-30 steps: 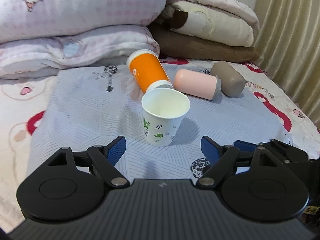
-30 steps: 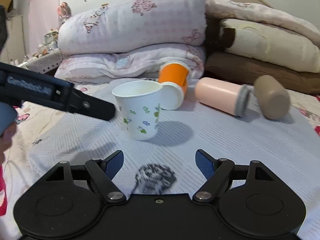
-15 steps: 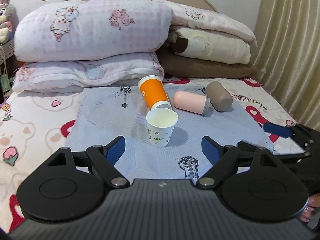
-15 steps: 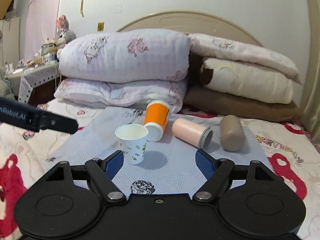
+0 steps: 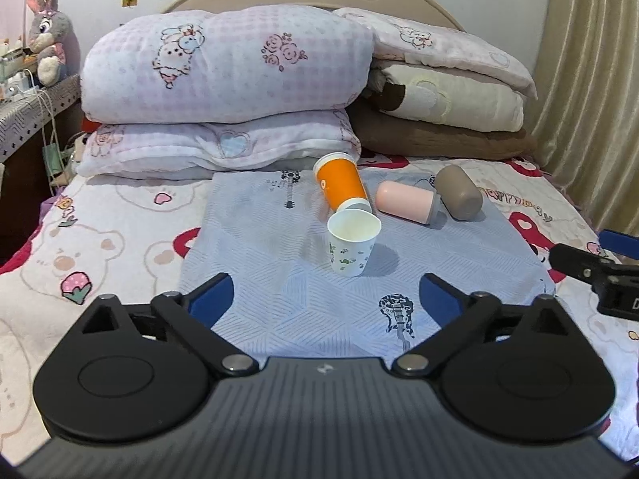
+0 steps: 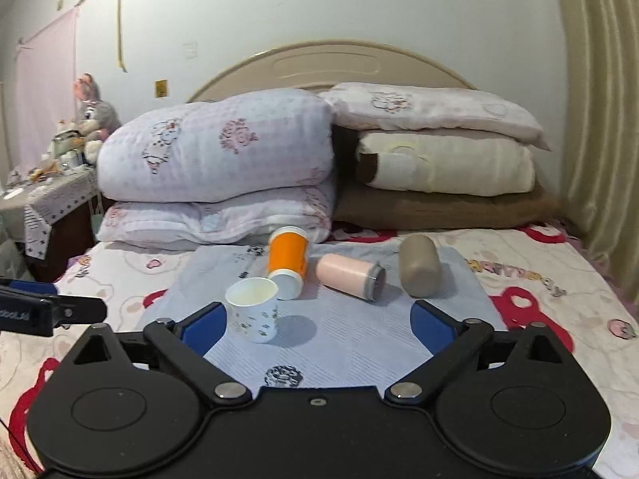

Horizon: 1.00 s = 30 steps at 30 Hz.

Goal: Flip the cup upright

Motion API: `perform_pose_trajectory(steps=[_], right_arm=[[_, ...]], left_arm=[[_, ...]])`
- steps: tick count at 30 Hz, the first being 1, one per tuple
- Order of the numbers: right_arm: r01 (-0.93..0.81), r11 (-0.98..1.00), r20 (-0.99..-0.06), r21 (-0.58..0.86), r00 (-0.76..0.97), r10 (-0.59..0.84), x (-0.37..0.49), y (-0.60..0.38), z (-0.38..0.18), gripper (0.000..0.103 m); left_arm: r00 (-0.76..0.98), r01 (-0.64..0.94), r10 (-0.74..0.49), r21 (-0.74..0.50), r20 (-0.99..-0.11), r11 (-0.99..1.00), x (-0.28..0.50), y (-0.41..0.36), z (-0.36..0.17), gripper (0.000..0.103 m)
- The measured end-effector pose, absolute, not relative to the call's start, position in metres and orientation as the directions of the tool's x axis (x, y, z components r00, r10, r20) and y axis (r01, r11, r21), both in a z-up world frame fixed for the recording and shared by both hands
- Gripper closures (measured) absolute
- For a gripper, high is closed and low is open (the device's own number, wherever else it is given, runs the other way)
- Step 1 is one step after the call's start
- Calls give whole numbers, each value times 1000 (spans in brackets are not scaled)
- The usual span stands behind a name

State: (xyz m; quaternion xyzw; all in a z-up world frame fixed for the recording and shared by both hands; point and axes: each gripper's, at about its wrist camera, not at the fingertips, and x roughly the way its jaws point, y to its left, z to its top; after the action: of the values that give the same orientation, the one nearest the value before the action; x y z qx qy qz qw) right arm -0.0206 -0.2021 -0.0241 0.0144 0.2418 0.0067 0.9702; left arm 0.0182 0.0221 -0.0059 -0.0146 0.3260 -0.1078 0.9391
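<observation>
Stacked pink-checked quilts [image 5: 223, 80] and a beige curved headboard [image 6: 331, 66] close off the far end of the bed, whose pale blue guitar-print cloth [image 5: 279, 247] covers the middle. Both the left hand-held gripper [image 5: 325, 297] and the right hand-held gripper [image 6: 317, 325] hang over the near edge with jaws spread wide, holding and touching nothing. Upright on the cloth stands the white floral-print paper cup [image 5: 352, 241], mouth up, just near of a tipped orange paper cup [image 5: 341, 185], with a pink cylindrical cup [image 5: 405, 201] and a taupe rounded cup [image 5: 459, 191] lying to the right.

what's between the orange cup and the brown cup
The pink cup, lying on its side on the blue cloth, sits between the orange cup and the brown cup. Both wrist views show it.
</observation>
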Motion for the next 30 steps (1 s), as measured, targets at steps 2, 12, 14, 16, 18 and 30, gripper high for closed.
perform_pose_trajectory(steps=[2, 12, 14, 16, 18, 30], right_arm=[[0, 1000, -483, 27, 876, 13, -22, -200, -21, 1], [-11, 1000, -530, -4, 848, 8, -26, -187, -19, 1], [-5, 1000, -532, -8, 847, 0, -26, -185, -19, 1], [-3, 1000, -534, -11, 845, -4, -25, -184, -19, 1], [-4, 1000, -542, -10, 840, -2, -25, -184, -19, 1], [71, 997, -570, -12, 819, -65, -20, -193, -20, 1]], left_arm=[[760, 187, -206, -97, -617, 978, 16, 22, -4, 0], [727, 147, -179, -105, -663, 984, 11, 22, -6, 0], [721, 132, -161, -94, -674, 987, 11, 21, -7, 0], [717, 123, -152, -91, -681, 988, 11, 21, -7, 0], [713, 116, -146, -90, -686, 989, 12, 21, -8, 0], [718, 58, -91, -71, -690, 996, 15, 29, -7, 0]])
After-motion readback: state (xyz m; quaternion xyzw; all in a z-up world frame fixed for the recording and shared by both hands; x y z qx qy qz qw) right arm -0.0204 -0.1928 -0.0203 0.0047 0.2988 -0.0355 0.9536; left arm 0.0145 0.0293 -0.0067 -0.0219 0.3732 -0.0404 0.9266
